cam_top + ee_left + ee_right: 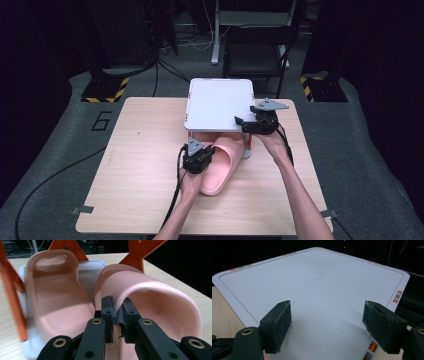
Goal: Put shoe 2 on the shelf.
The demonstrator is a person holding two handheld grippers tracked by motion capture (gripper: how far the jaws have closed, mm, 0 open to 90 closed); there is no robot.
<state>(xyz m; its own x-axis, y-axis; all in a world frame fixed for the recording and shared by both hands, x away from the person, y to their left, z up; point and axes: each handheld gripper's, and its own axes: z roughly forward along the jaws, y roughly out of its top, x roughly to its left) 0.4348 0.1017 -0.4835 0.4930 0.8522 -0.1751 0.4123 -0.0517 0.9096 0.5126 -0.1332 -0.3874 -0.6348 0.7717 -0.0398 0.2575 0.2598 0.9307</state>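
Slipper in hand: pink foam slipper point(222, 167) lying on the tabletop point(135, 175), toe end pushed under the white rack; the left gripper point(198, 159) pinches the near edge of its strap point(150, 290).
Second slipper: a matching pink slipper point(52, 297) already rests on the rack's lower white tray point(87, 272), just beside the held one.
Left fingers: drawn narrow, the two pads point(107, 312) clamped on the thin strap rim with the foam squeezed between them.
Right fingers: spread wide with nothing between them, the right gripper point(248, 123) hovering over the near right corner of the rack's top shelf point(319, 282).
Weight, judged: light; one pinch probably carries it.
Stiffness, judged: soft and springy; the strap likely flexes under the pads, so the sole may sag or swing if lifted by the rim alone.
Surface, judged: matt, with a fine texture on the footbed, so probably not slippery.
Fragility, judged: low; a firm squeeze should leave no harm.
Best hold, judged: the strap's edge, as now, or the sole's side wall near the heel for steadier steering into the tray.
Count, slippers: two.
Count, racks: one, with orange legs point(136, 251), of which four show in the left gripper view.
Count, shelves seen: two, top and lower tray.
Count, grippers: two.
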